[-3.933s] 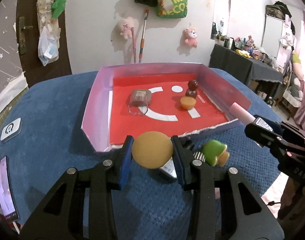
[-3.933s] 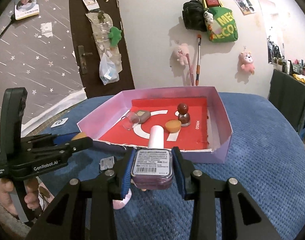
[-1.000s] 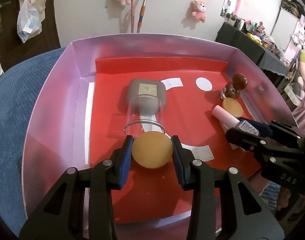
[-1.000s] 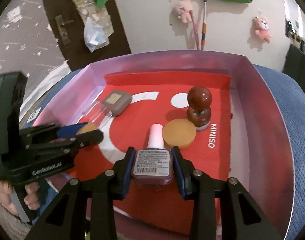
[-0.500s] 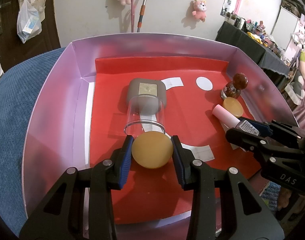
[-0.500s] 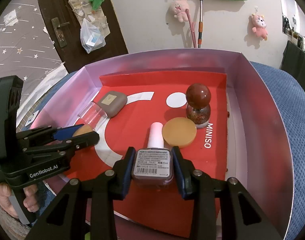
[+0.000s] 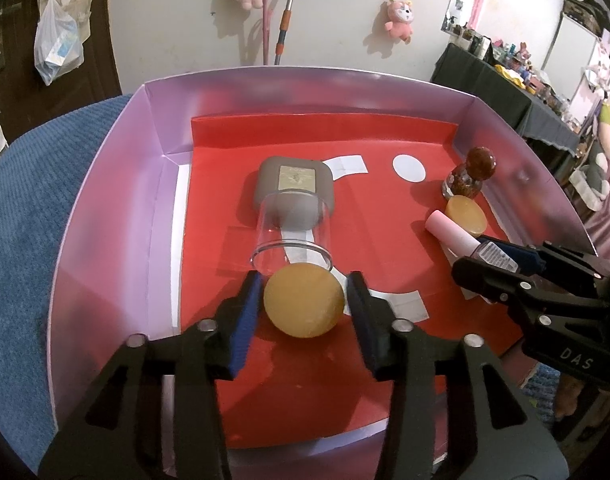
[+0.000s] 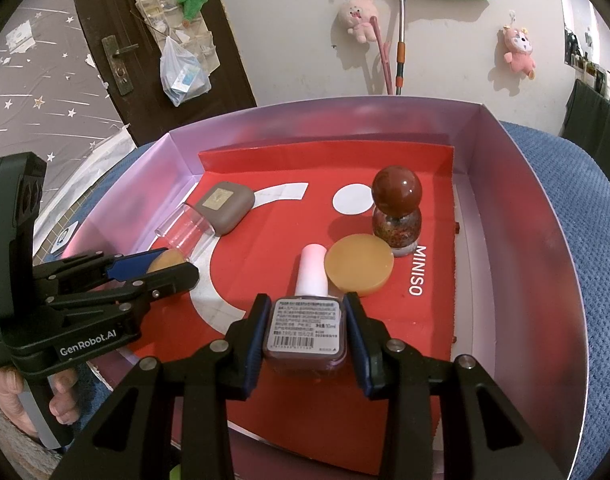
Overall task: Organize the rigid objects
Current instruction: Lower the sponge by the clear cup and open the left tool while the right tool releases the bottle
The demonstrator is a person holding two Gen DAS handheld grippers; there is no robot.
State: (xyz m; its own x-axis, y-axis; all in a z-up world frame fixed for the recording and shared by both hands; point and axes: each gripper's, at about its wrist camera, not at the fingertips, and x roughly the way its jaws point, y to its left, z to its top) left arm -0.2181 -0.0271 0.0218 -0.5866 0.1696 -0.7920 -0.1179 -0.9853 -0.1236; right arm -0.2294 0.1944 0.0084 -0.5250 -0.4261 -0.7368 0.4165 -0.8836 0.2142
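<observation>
My left gripper (image 7: 304, 300) holds a round amber disc (image 7: 303, 299) low over the red floor of the pink box (image 7: 105, 184), just in front of a clear cup (image 7: 291, 240). The jaws look slightly parted beside the disc. My right gripper (image 8: 306, 336) is shut on a nail polish bottle (image 8: 307, 330) with a pink cap, held over the box floor near a second amber disc (image 8: 359, 270). The bottle also shows in the left wrist view (image 7: 465, 242). The left gripper shows in the right wrist view (image 8: 161, 268).
In the box lie a grey-brown case (image 7: 295, 188) under the clear cup and an upright bottle with a red ball stopper (image 8: 397, 208). The box stands on a blue cloth (image 7: 17, 216). A door (image 8: 165, 52) and a wall with plush toys are behind.
Both grippers have sunk slightly toward the box floor with their objects. The left jaws have spread a little around the amber disc.
</observation>
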